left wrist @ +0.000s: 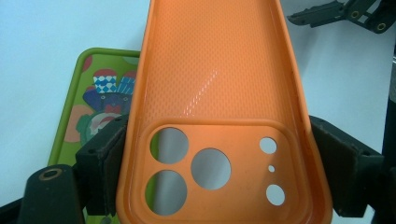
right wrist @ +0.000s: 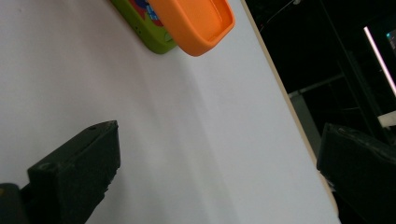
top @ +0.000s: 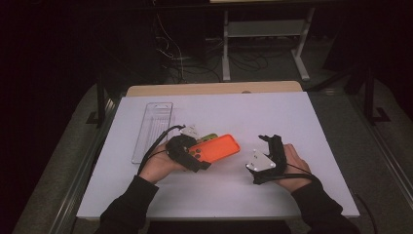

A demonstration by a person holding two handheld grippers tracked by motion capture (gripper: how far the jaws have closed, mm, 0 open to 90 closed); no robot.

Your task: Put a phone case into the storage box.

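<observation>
While the left tongs (left wrist: pixel 212 172) clamp the camera end of the orange phone case (left wrist: pixel 212 93), the case hangs just above the white worktop (top: pixel 272 117), partly over a green patterned phone case (left wrist: pixel 88 100). Right tongs (right wrist: pixel 219 168) gape unloaded, apart to the right. A clear tray (top: pixel 153 127) lies left.
</observation>
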